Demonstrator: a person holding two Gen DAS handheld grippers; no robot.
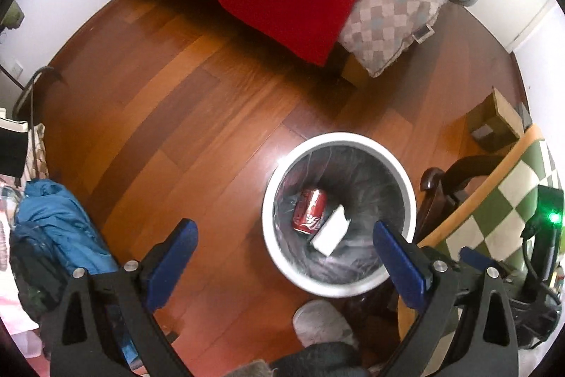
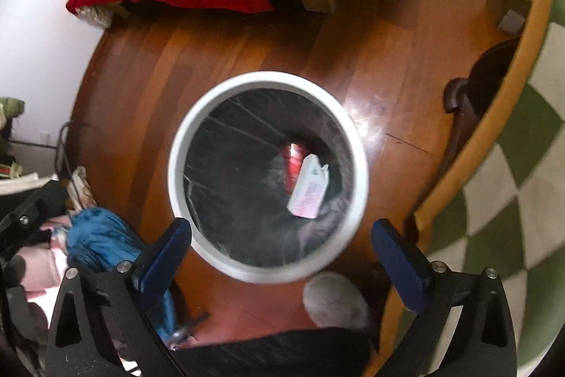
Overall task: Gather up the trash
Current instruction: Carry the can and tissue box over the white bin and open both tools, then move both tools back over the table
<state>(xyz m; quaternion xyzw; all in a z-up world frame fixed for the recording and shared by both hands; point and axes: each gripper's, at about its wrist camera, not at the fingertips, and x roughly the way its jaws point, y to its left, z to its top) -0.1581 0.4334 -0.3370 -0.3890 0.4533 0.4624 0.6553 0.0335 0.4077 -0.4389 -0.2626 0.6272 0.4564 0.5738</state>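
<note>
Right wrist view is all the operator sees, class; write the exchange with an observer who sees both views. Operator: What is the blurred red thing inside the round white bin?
Observer: A red soda can with white lettering, lying on its side in the round white bin.
Operator: Does the white carton touch it?
Observer: Yes, the white carton lies against the can's side.
Operator: Is the left tool carrying anything?
Observer: No, the left tool is open and empty.
</note>
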